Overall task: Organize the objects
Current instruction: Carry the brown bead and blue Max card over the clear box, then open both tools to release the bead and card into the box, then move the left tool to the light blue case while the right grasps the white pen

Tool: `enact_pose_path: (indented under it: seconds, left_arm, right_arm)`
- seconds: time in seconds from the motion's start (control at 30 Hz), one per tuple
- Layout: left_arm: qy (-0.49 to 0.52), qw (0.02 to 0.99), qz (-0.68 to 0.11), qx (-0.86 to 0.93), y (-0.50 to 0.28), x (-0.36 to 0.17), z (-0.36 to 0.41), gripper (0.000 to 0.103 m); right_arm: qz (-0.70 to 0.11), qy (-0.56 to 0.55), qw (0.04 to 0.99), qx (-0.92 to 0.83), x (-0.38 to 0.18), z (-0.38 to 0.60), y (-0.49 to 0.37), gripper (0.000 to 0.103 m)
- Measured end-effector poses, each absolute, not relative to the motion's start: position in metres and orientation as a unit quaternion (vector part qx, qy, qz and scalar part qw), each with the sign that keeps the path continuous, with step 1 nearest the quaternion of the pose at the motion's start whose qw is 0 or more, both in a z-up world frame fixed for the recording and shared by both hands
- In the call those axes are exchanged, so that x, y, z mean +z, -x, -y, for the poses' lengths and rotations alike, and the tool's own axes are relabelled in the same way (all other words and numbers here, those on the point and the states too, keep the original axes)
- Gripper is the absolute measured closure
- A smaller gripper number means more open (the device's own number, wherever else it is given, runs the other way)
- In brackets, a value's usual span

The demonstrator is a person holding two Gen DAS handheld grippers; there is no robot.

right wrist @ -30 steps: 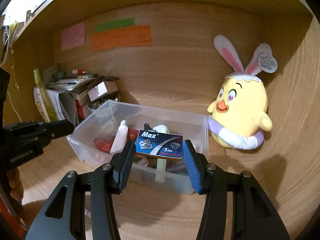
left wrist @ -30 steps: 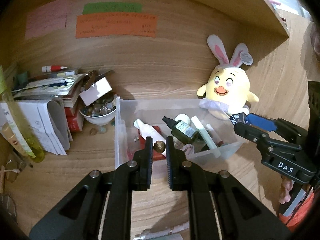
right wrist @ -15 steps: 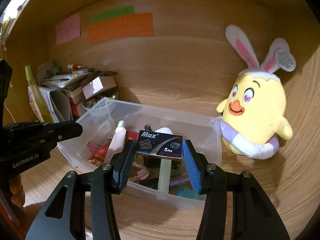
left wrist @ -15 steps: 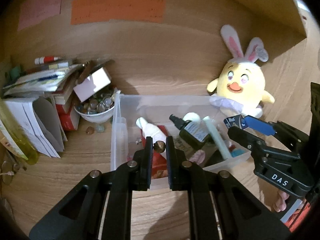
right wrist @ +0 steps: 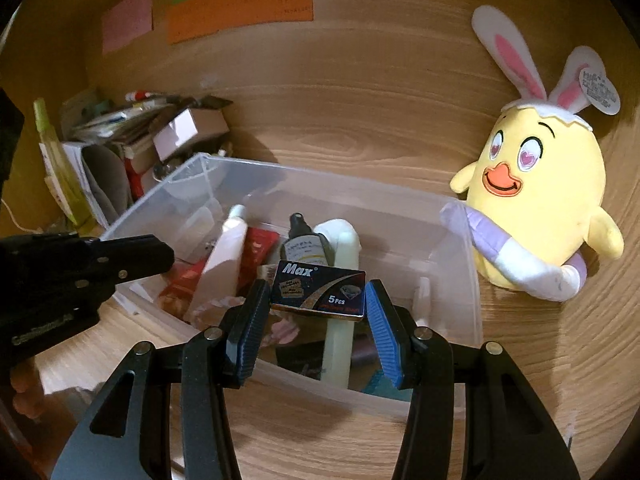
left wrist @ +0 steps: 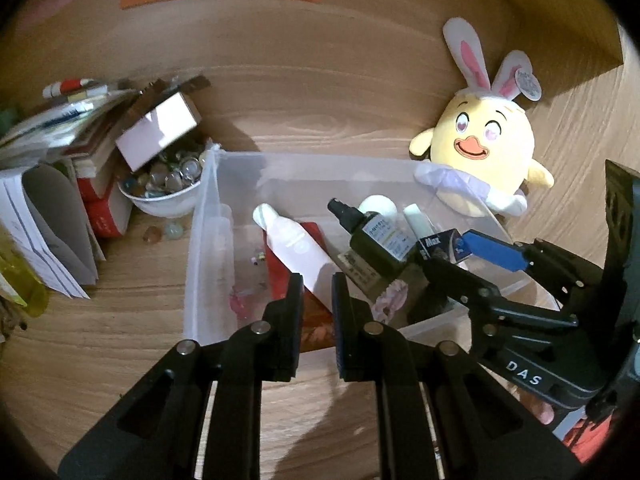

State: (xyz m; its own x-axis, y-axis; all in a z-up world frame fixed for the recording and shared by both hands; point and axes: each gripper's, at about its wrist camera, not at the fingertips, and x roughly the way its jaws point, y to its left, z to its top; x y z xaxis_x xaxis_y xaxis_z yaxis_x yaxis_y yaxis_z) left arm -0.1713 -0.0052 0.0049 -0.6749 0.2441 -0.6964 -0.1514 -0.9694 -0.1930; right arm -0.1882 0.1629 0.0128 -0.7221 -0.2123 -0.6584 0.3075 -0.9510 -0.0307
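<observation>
A clear plastic bin (left wrist: 204, 240) (right wrist: 472, 280) stands on the wooden shelf. In it lie a white tube (left wrist: 296, 248) (right wrist: 224, 256), a dark dropper bottle (left wrist: 376, 240) (right wrist: 306, 246), a red packet and other small items. My right gripper (right wrist: 318, 292) (left wrist: 448, 250) is shut on a dark blue "Max" blade box (right wrist: 318, 290) (left wrist: 438, 246), held over the bin's near right part. My left gripper (left wrist: 318, 284) (right wrist: 160, 256) hangs above the bin's near left edge, shut to a narrow slot in which I see nothing.
A yellow plush chick with bunny ears (left wrist: 484, 160) (right wrist: 548, 200) leans against the bin's far right corner. Left of the bin stand a white bowl of glass pebbles (left wrist: 164, 196), stacked books and papers (left wrist: 48, 184) and a yellow-green bottle (right wrist: 52, 152). Coloured notes (right wrist: 240, 4) hang on the back wall.
Both grippers have moved forward and down towards the bin, the right one still holding the box. The small brown thing seen between the left fingertips earlier is out of sight now.
</observation>
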Motion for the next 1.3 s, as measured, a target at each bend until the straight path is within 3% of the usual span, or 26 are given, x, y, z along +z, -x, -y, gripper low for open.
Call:
enact_pose_path:
  seconds: [0.1,0.23,0.4,0.53,0.87,1.3]
  left_arm:
    - [0.392,0.109,0.064,0.911,0.172,0.004,0.006,0.091]
    - [0.391,0.106,0.071,0.912,0.170,0.005,0.008,0.072]
    - [0.377,0.102,0.071,0.918,0.159,0.015,0.011,0.066]
    - [0.355,0.097,0.066,0.927,0.143,0.025,0.014,0.052]
    - [0.351,0.089,0.050,0.931,0.110,0.028,0.024,0.042]
    - [0.366,0.070,0.046,0.927,0.068,0.010,0.043,0.030]
  right_arm:
    - [-0.069,-0.346,0.139,-0.925,0.013,-0.164,0.189,0.057]
    - [-0.072,-0.344,0.135,-0.926,0.013,-0.163,0.188,0.057]
    - [-0.082,-0.342,0.130,-0.927,0.015,-0.162,0.185,0.055]
    - [-0.085,-0.339,0.123,-0.929,0.017,-0.163,0.184,0.048]
    - [-0.097,-0.330,0.113,-0.932,0.023,-0.161,0.173,0.035]
    - [-0.108,-0.314,0.136,-0.933,0.039,-0.155,0.128,0.032]
